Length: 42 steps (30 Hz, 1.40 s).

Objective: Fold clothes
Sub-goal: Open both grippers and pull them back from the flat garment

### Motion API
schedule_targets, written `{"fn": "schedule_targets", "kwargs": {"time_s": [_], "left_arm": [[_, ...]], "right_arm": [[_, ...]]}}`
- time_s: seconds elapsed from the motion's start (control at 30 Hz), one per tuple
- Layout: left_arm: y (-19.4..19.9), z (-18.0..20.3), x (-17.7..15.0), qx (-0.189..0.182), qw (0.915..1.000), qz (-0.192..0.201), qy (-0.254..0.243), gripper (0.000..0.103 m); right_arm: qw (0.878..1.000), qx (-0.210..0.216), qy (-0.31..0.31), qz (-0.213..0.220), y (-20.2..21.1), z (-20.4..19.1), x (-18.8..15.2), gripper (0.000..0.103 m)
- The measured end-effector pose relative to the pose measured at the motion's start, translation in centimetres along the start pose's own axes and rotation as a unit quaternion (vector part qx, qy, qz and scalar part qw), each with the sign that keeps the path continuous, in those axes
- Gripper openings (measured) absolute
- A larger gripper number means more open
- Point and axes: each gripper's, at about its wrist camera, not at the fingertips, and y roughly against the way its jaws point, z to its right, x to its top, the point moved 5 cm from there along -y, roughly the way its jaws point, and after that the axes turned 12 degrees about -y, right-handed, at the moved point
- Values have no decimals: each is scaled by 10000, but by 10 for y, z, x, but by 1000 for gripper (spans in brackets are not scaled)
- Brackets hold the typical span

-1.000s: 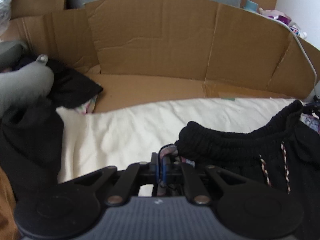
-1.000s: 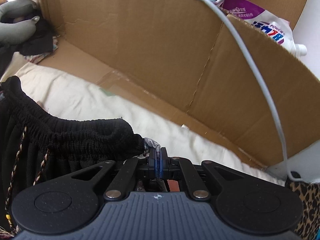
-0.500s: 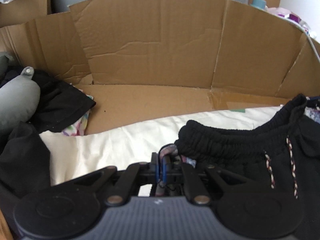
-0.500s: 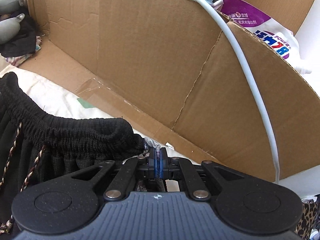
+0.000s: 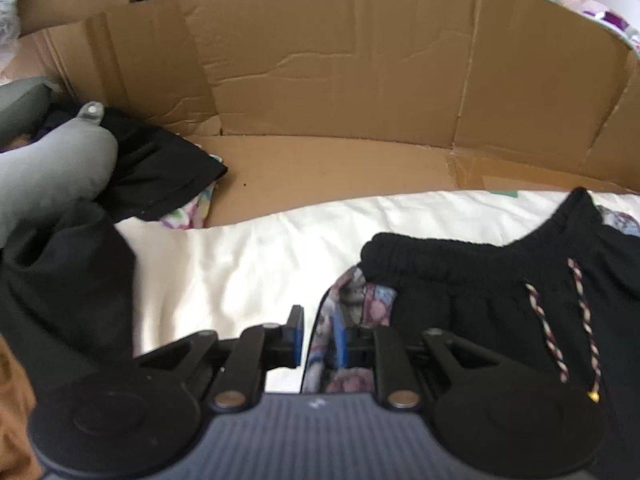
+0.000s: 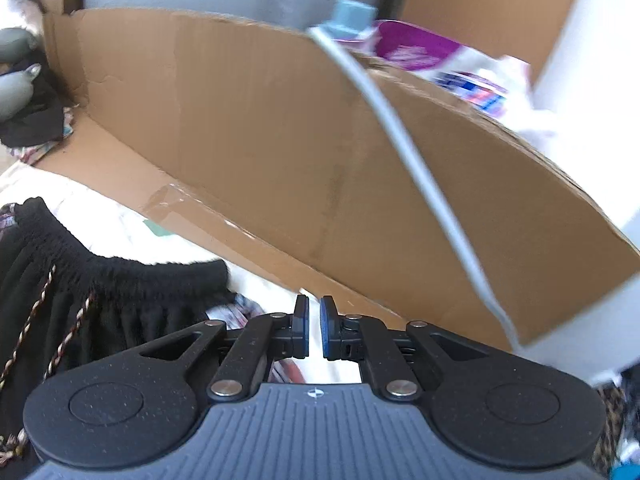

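Shorts (image 5: 500, 292), black with an elastic waistband and a braided drawstring (image 5: 576, 320), lie on a cream sheet (image 5: 248, 264), ahead and to the right of the left gripper (image 5: 318, 336). That gripper stands partly open, its blue pads apart; a strip of patterned lining (image 5: 356, 300) from under the waistband runs between them, against the right pad, and the left pad is clear of it. Far to its left a heap of dark clothes (image 5: 72, 280) rests on the sheet, with a grey padded shape (image 5: 52, 172) on top and a black folded garment (image 5: 160, 168) behind that. Straight ahead, beyond the sheet, brown cardboard (image 5: 340, 92) covers the surface and stands up as a wall.

In the right wrist view the shorts (image 6: 100, 304) are ahead and to the left of the right gripper (image 6: 314, 332), the waistband ending just short of its left finger. This gripper is slightly open, a narrow gap between its pads, with nothing in it. Patterned fabric (image 6: 244, 312) shows just left of its left finger; I cannot tell whether they touch. Ahead, the cardboard (image 6: 280, 140) wall slants away to the right, a white cable (image 6: 420, 176) draped across it. Above and to the right, behind the wall, are a blurred purple and white pouch (image 6: 432, 60) and a blue cap (image 6: 352, 16).
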Motion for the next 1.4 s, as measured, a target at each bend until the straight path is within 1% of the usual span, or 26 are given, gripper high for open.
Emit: {"fn": "schedule_targets", "kwargs": {"time_s": [0.03,0.07,0.23,0.37,0.4,0.47,0.53,0.7,0.77,0.93,1.03,1.1,1.2,1.23,1.27,1.33,1.37,1.4], "left_arm": [[6,0,-2,9,10000,14,13,17],[11,0,-3,5,10000,26,32,17],[47,4,-13,-35,9998,101,167,19],[83,9,-20,-131,9995,202,210,25],[93,11,-21,-157,9994,239,217,25],[115,13,-26,-180,9990,320,258,31],[136,14,-30,-211,9984,402,328,35],[188,17,-48,-202,9979,529,315,37],[210,16,-57,-194,9977,569,317,42],[260,11,-78,-199,9967,622,481,44],[286,13,-88,-250,9965,645,466,48],[301,18,-93,-298,9966,649,406,48],[323,23,-100,-321,9968,648,353,62],[330,24,-101,-356,9968,646,321,71],[337,27,-102,-384,9970,620,272,81],[350,32,-104,-399,9976,548,167,89],[355,34,-104,-432,9975,537,160,89],[362,37,-106,-490,9973,524,173,90]], "right_arm": [[10000,-1,-65,0,7,6,-2,19],[9999,-3,-125,2,15,12,-4,24],[9997,56,-251,-20,60,30,-14,25],[9990,146,-433,-16,107,38,-20,33],[9988,137,-475,-10,119,41,-22,34],[9984,164,-536,28,145,42,-24,34],[9980,224,-581,84,171,43,-27,35],[9971,331,-670,151,228,42,-37,37],[9969,353,-684,173,247,40,-42,38],[9950,411,-852,309,292,37,-54,39],[9933,469,-996,345,316,35,-62,40],[9924,514,-1051,375,331,33,-68,40],[9904,554,-1213,350,352,33,-76,41],[9897,544,-1275,357,360,34,-79,44],[9889,533,-1336,364,368,35,-81,53],[9872,544,-1452,374,382,36,-86,60],[9866,559,-1487,361,390,36,-88,65],[9863,570,-1504,359,397,37,-90,66]]}}
